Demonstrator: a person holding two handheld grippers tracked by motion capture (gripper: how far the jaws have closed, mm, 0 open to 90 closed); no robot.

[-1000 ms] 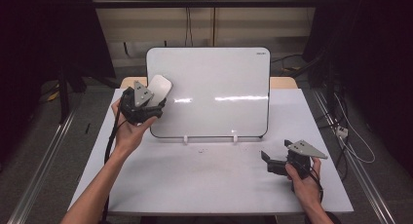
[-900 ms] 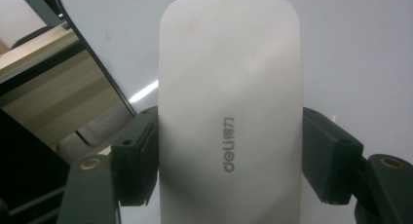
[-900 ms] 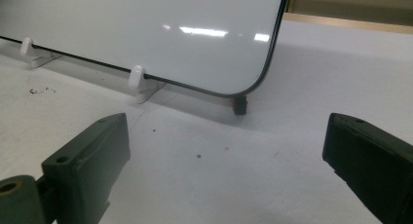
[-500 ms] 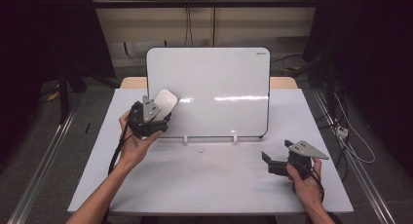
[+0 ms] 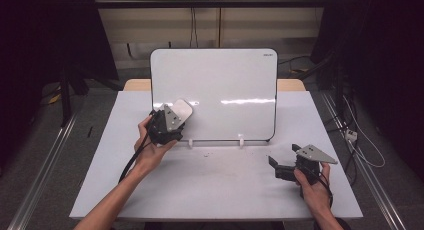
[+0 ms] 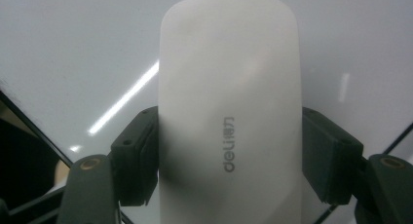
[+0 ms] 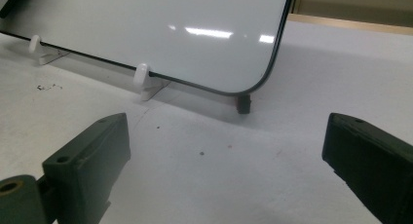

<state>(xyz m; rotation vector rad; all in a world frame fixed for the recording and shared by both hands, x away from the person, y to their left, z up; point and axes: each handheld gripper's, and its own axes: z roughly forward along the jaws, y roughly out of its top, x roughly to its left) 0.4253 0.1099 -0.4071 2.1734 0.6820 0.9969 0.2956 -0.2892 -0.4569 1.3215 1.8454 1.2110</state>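
board (image 5: 225,90): upright at back of table (image 5: 210,190), in two clips (image 5: 241,141)
eraser (image 5: 181,110): before board's lower left
right gripper (image 5: 280,167): table's right front

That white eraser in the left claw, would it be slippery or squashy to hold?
The eraser probably is stiff: its sides stay straight where the left claw clamps it. Its smooth, glossy shell looks somewhat slippery. It seems light, since it is gripped near one end without sagging.
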